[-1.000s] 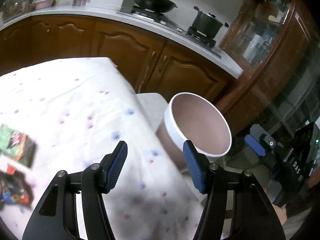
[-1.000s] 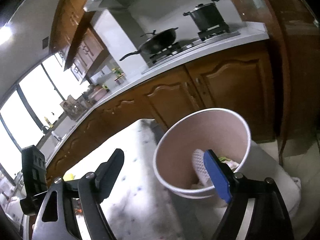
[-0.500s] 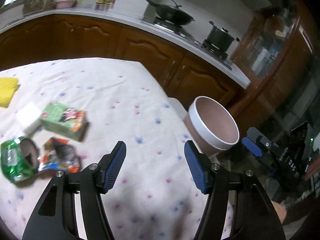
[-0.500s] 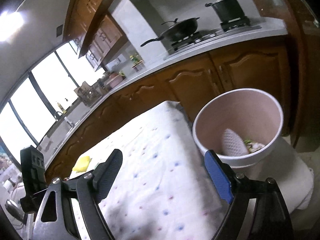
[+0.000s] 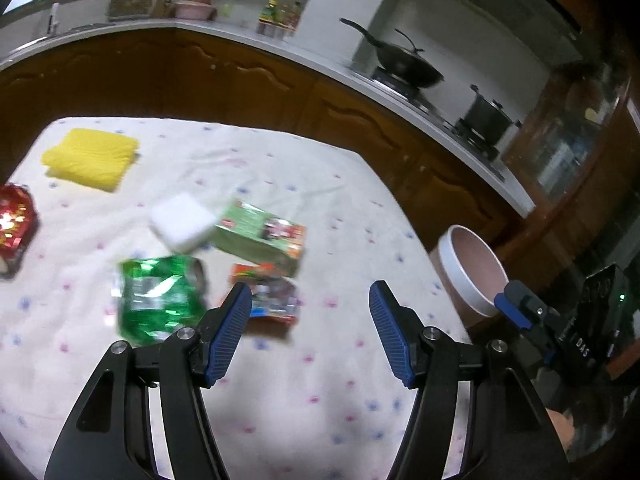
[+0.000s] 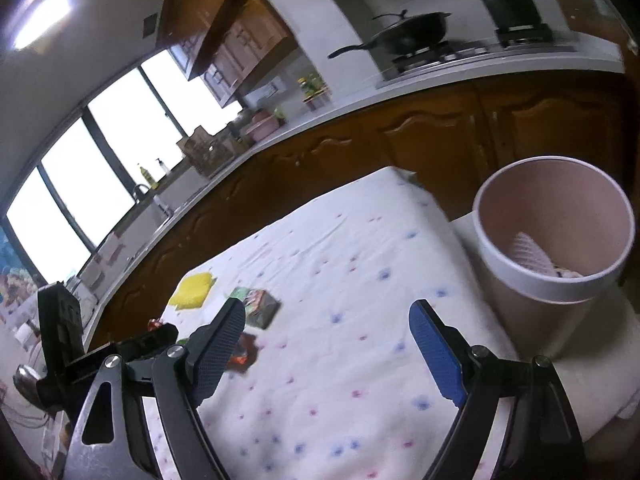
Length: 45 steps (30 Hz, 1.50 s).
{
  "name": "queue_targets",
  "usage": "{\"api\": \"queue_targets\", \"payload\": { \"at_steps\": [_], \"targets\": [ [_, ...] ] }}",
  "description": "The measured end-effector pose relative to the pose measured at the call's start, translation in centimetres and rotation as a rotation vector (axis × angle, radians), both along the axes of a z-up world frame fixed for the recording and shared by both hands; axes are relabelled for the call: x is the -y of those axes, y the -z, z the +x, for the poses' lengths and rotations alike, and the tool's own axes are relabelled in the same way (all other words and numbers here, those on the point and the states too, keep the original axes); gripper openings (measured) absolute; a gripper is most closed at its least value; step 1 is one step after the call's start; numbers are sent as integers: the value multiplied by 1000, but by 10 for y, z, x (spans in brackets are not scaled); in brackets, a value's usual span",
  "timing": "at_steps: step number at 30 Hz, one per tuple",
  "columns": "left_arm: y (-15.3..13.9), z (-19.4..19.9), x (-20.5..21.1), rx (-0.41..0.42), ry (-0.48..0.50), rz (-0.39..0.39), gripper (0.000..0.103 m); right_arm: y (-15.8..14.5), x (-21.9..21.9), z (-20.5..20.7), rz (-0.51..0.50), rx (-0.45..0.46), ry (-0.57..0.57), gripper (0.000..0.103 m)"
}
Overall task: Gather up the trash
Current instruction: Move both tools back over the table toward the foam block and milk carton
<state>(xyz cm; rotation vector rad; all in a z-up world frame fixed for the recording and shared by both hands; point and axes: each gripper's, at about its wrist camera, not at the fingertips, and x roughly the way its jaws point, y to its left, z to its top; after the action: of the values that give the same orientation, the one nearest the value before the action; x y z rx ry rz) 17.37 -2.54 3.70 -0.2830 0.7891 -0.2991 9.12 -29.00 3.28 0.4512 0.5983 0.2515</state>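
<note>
Left wrist view looks down on a tabletop (image 5: 352, 208) covered with a white cloth dotted pink and blue. The left gripper (image 5: 310, 304) hangs above it with its jaws wide and nothing between them. Just beyond its left finger lies a cluster of trash in the middle of the tabletop: a crumpled green foil wrapper (image 5: 160, 300), a small orange and blue wrapper (image 5: 272, 300) partly behind the fingertip, a green carton (image 5: 260, 236) and a white block (image 5: 182, 222) touching the carton's left end. A yellow folded cloth (image 5: 90, 158) sits near the far left corner, and a red shiny object (image 5: 14, 220) lies at the left edge, cut off by the frame. Off the right edge of the tabletop stands a pink bin with a white rim (image 5: 472, 276), and beside it the right gripper's blue fingertip shows.

Right wrist view shows the right gripper (image 6: 328, 326) above the right side of the tabletop (image 6: 340, 240), jaws wide and empty. The bin (image 6: 560, 292) stands just off the right edge, with a white mesh piece (image 6: 530, 252) inside. The carton (image 6: 260, 306) and yellow cloth (image 6: 192, 290) lie farther across.
</note>
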Motion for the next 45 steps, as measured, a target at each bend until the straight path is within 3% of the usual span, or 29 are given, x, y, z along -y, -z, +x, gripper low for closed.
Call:
{"api": "queue_targets", "payload": {
  "at_steps": [14, 23, 32, 45],
  "targets": [
    [-1, 5, -59, -3, -101, 39, 68, -1, -58, 18, -70, -12, -149, 86],
    [2, 38, -68, -26, -21, 143, 71, 0, -89, 51, -159, -29, -267, 86],
    [26, 80, -70, -113, 84, 201, 71, 5, -126, 92, -255, -31, -436, 86],
    [56, 130, -59, -200, 190, 309, 71, 43, -177, 151, -408, -85, -662, 86]
  ]
}}
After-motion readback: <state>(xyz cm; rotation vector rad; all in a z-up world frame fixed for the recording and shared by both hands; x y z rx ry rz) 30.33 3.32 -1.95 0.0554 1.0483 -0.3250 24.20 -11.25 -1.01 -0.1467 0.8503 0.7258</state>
